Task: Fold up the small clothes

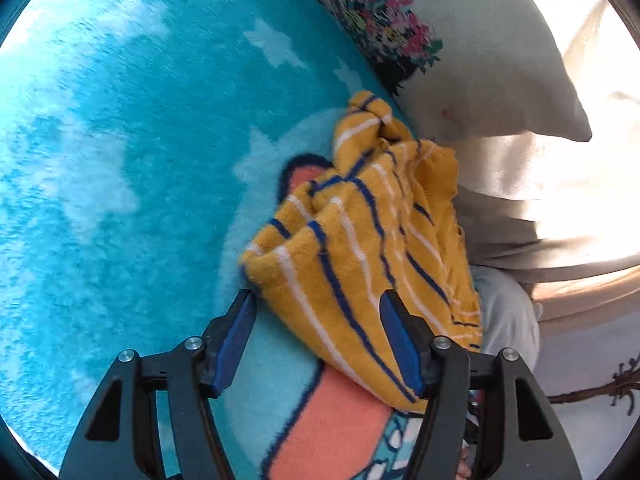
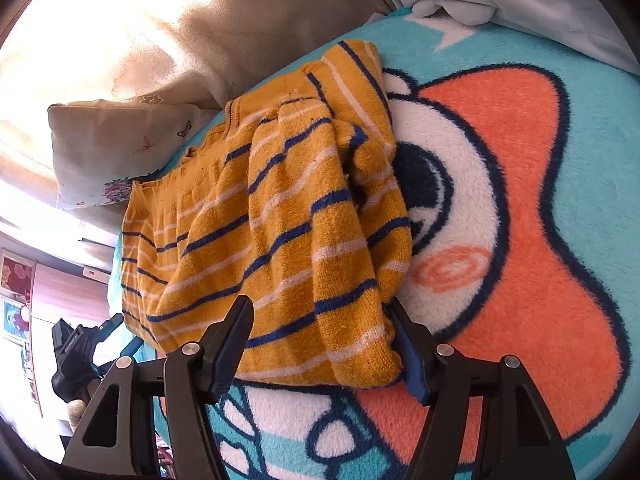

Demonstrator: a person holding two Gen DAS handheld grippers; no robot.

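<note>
Left wrist view shows the left claw (image 1: 320,320) spread wide astride a corner of the striped yellow sweater (image 1: 368,240), pads clear of the knit, holding nothing. Right claw (image 2: 324,336) likewise gapes around the near edge, gripping nothing; the sweater lies bunched on the blue fleece blanket (image 2: 560,240), near the pillow (image 2: 112,144). Closing now could pinch several rumpled layers or blanket pile, dragging the fold crooked.
</note>
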